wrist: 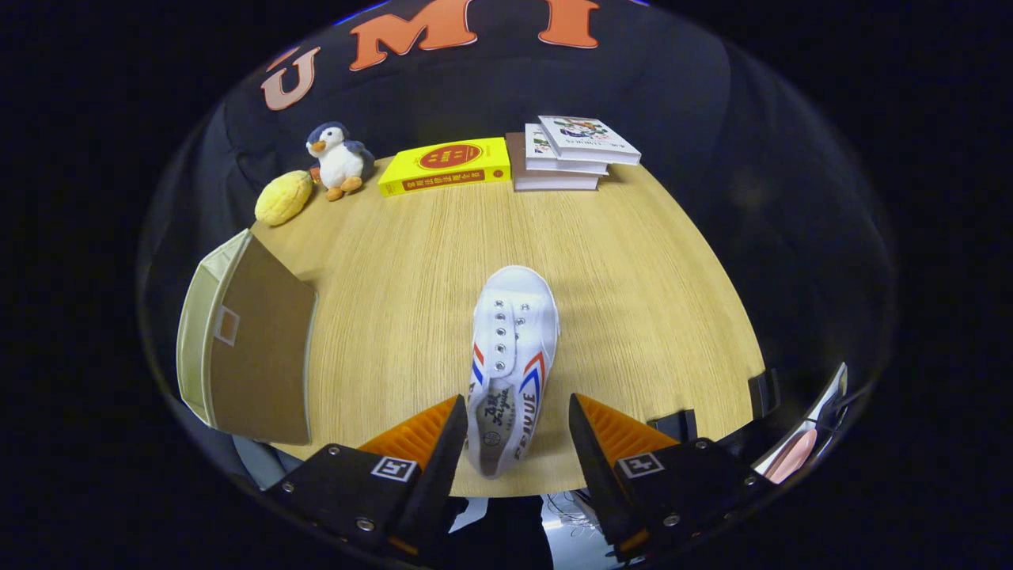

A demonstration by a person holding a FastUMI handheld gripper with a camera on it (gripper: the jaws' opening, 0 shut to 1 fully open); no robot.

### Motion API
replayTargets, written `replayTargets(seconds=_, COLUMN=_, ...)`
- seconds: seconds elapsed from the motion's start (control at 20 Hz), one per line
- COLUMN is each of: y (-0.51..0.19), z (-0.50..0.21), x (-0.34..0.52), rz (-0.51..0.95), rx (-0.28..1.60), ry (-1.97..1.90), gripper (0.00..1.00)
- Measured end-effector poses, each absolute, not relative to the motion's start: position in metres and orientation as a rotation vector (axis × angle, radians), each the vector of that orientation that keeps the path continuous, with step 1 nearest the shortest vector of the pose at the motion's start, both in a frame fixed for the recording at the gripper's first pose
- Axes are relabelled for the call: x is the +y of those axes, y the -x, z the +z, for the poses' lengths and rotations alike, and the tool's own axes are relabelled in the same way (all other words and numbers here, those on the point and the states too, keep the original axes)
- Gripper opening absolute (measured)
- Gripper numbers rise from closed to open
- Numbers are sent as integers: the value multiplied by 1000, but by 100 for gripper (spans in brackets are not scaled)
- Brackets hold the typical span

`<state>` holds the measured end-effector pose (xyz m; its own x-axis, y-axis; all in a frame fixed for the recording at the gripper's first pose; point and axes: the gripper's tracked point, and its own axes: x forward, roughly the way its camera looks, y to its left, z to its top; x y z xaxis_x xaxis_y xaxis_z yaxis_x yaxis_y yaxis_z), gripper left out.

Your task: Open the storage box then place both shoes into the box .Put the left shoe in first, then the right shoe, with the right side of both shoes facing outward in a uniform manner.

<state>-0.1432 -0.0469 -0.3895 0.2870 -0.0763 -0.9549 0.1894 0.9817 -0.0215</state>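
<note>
Storage box (249, 344): stands at the near left corner of the table, well apart from the shoe; a brown panel with a small clear label window faces the camera, with beige fabric along its outer side. Whether it is open cannot be told.
Table (633, 301): light wood grain, carrying everything named here.
Gripper (514, 431): its two orange-ribbed fingers are spread apart on either side of the shoe's heel; the left finger (443, 439) sits right against the heel's side, the right finger (593, 435) stands off it with a strip of table showing, so nothing is clamped.
Shoe (510, 356): a white canvas sneaker with red and blue stripes on both sides, sole on the table, toe pointing away from the fingers, heel between them.
Yellow book (445, 165): lies flat at the far edge.
Stack of books (566, 154): three, just beside the yellow one, to its right.
Toy penguin (339, 161): upright, left of the yellow book.
Yellow plush bun (283, 198): just beside the penguin, nearer the box.
</note>
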Motion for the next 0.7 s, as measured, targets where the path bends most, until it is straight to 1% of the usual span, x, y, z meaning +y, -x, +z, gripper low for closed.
replayTargets(seconds=0.25, y=156, z=-427, x=-58, rz=-152, rx=1336, ry=-63, gripper=74)
replayTargets(seconds=0.45, y=152, z=-449, x=-60, rz=-149, rx=1358, ry=-113, gripper=70)
replayTargets(seconds=0.6, y=150, z=-461, x=-52, rz=-131, rx=1381, ry=-237, gripper=69)
replayTargets(seconds=0.65, y=150, z=-463, x=-51, rz=-111, rx=1392, ry=-269, gripper=61)
replayTargets(seconds=0.7, y=149, z=-463, x=-47, rz=-83, rx=1393, ry=-300, gripper=59)
